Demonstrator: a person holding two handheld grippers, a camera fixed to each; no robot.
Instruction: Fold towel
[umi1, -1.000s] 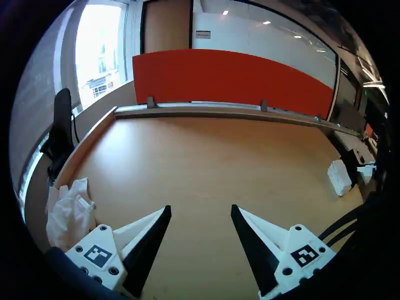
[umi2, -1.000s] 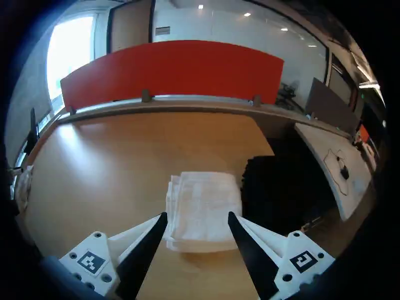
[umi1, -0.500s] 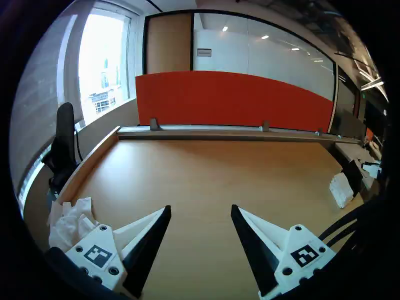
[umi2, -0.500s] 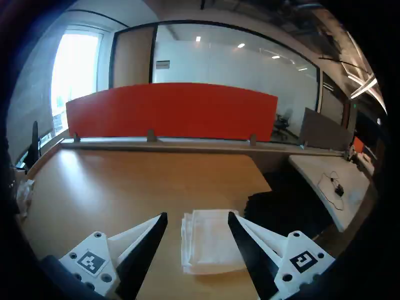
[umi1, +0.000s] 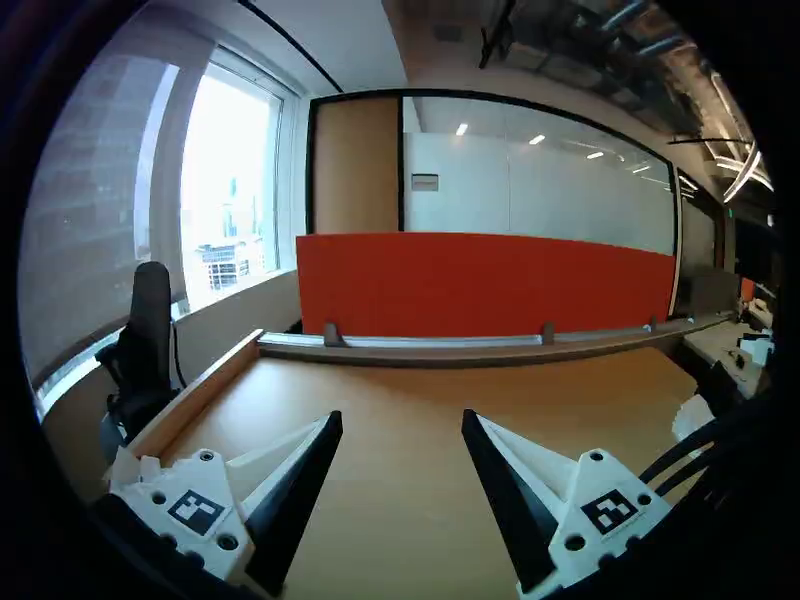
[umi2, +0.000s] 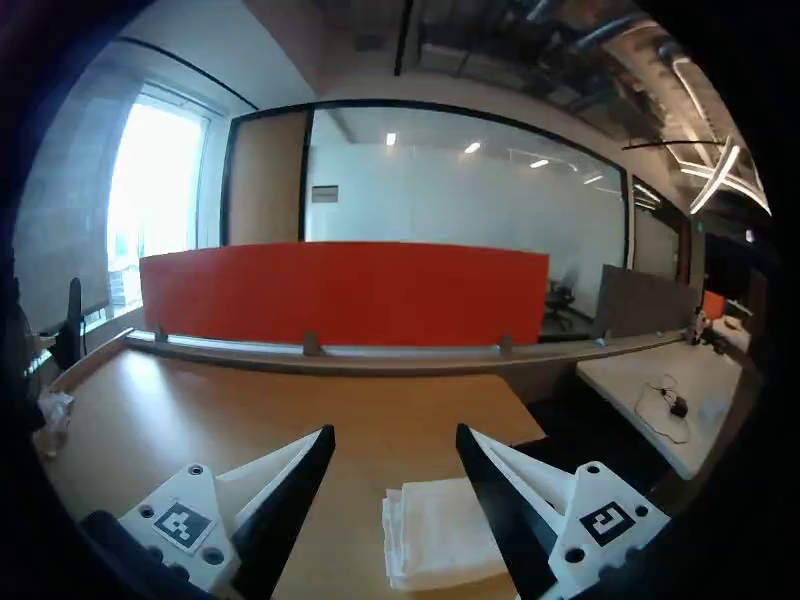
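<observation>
Above a light wooden desk (umi1: 560, 385) in a glass-walled office, the left gripper (umi1: 400, 415) hung with its white, black-lined fingers spread apart and nothing between them. The right gripper (umi2: 393, 430) was likewise released and empty. In the right gripper view the folded white towel (umi2: 440, 528) lay flat as a squared, layered stack near the desk's front right edge, below and between that gripper's fingers but touched by neither. Judging by its neat edges, the folding of this piece appeared done, and the tools seemed to be between jobs. A crumpled white cloth (umi2: 55, 415) sat by the desk's left edge, well apart from the stack. If it was another towel, the next move would call for carrying a gripper across the desktop, lowering it and pinching a corner so the cloth could be spread flat. Nothing on the desk stood between the two. A red partition panel (umi1: 480, 285) ran along the far edge. A black office chair (umi1: 145, 335) stood beyond the left edge by a bright window (umi1: 225, 220). A white neighbouring desk (umi2: 655, 390) lay to the right across a dark gap.
</observation>
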